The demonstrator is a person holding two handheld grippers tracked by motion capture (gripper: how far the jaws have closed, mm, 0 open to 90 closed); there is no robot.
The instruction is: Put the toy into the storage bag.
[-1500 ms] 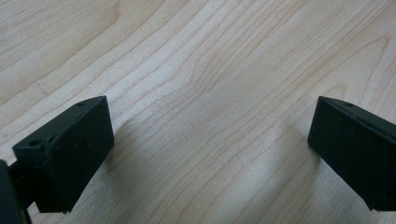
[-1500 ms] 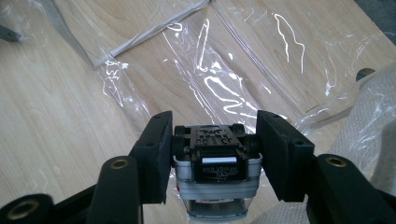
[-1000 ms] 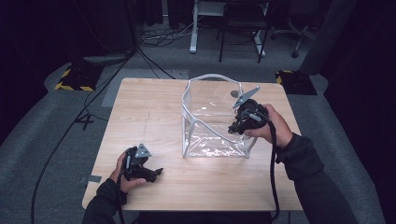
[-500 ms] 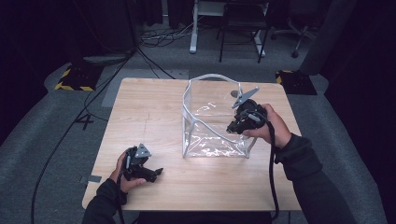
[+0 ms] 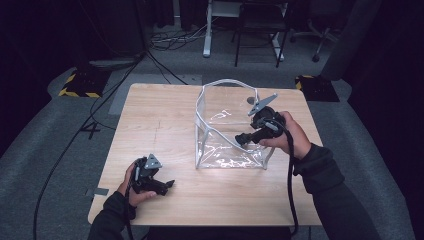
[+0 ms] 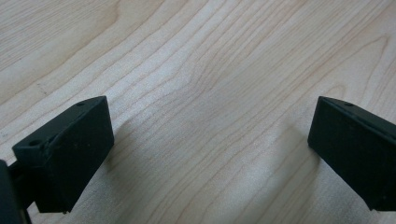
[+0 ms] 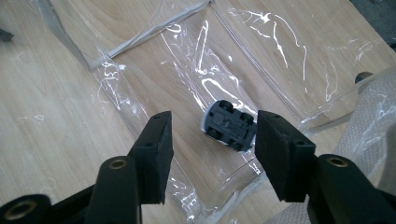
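While the left gripper [image 5: 167, 185] just sits low over the bare wood of the desk [image 5: 165, 120] with its jaws spread wide and nothing between them, the right gripper [image 5: 241, 139] is the busy one. It's poked into the open top of a clear plastic bag [image 5: 227, 127] that stands upright on the desk, reaching in from the bag's right side. From the right gripper view, its jaws are apart, and a small toy car [image 7: 229, 125] lies flipped wheels-up on the bag's floor, just past the fingertips and roughly lined up with the gap, a bit closer to the right-hand jaw. Nothing is touching the car as far as I can tell. The two grippers are well apart.
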